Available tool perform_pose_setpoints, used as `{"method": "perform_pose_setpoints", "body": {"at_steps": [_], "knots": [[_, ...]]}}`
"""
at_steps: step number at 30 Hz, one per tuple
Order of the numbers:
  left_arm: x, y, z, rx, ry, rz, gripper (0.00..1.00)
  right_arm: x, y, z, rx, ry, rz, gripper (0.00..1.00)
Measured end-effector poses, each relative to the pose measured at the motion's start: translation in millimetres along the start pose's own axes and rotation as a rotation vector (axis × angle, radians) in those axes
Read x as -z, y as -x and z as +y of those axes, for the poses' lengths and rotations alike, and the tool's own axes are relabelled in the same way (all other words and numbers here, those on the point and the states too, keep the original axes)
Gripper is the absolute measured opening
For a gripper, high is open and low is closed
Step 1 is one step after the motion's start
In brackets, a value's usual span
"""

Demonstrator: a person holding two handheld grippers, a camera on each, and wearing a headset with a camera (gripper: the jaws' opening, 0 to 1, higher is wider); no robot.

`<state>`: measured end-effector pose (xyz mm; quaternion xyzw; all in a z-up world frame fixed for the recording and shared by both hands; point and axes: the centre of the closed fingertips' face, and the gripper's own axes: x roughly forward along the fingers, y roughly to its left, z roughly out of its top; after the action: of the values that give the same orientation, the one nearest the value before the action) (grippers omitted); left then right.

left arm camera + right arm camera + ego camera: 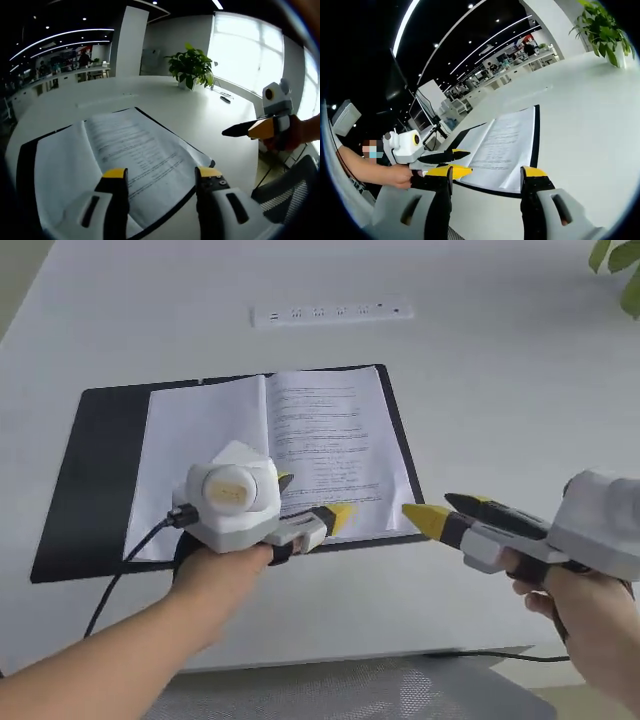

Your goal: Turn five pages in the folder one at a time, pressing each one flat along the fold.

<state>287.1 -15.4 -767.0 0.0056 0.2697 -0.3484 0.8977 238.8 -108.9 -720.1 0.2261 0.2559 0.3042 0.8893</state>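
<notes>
Open black folder [100, 470] with white printed pages [330, 440], frame centre on white counter [500, 390]; left tool [315, 502] released, empty, over its lower edge; right tool [440, 510] released, lower right; white power strip [332, 313] above; green plant [622, 270] upper right

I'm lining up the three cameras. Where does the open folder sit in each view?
Head view: open folder left of centre.
Left gripper view: folder lower left, running to centre.
Right gripper view: folder at centre, slightly low.
Shared landmark: potted plant, top right corner in head view, top centre in left, top right in right.
</notes>
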Motion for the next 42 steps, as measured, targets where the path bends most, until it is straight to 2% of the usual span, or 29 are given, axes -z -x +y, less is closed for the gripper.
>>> {"method": "perform_pose_setpoints", "body": {"at_steps": [4, 6, 10, 14, 16, 18, 19, 24, 26, 32, 35, 42], "knots": [[5.0, -13.6, -2.0, -0.035, -0.011, -0.007, 0.58, -4.0, -3.8, -5.4, -0.002, -0.019, -0.009, 0.52], [11.1, -20.2, -1.4, -0.053, -0.016, 0.006, 0.57, -5.1, -5.4, -9.3, -0.001, -0.022, -0.01, 0.52], [15.2, -27.7, -0.8, -0.084, -0.042, -0.002, 0.58, -7.5, -7.5, -14.5, -0.005, -0.048, -0.02, 0.5], [20.7, -36.4, -5.1, -0.095, -0.048, -0.008, 0.65, -6.0, -8.9, -18.3, -0.008, -0.076, -0.028, 0.5], [22.2, -39.3, -10.0, -0.101, -0.068, -0.017, 0.7, -4.8, -9.0, -18.3, -0.008, -0.08, -0.026, 0.49], [25.0, -40.1, -11.7, -0.116, -0.112, -0.018, 0.73, -2.8, -8.4, -18.7, -0.009, -0.081, -0.024, 0.49], [26.0, -40.8, -12.7, -0.118, -0.107, -0.024, 0.74, -2.3, -8.1, -19.0, -0.009, -0.083, -0.025, 0.49], [23.5, -39.9, -4.3, -0.161, -0.09, -0.037, 0.68, 0.7, -5.8, -21.4, -0.005, -0.094, -0.024, 0.48], [23.7, -39.8, -3.0, -0.165, -0.102, -0.035, 0.66, 1.3, -5.2, -21.9, -0.006, -0.095, -0.025, 0.48], [24.0, -40.5, -3.4, -0.161, -0.111, -0.051, 0.64, 4.6, -7.4, -23.4, -0.007, -0.112, -0.025, 0.48], [23.7, -41.0, -8.3, -0.137, -0.116, -0.058, 0.6, 6.4, -9.3, -23.0, -0.01, -0.114, -0.018, 0.48], [23.0, -41.8, -11.4, -0.119, -0.116, -0.075, 0.52, 8.2, -12.1, -23.4, -0.013, -0.116, -0.009, 0.48]]}}
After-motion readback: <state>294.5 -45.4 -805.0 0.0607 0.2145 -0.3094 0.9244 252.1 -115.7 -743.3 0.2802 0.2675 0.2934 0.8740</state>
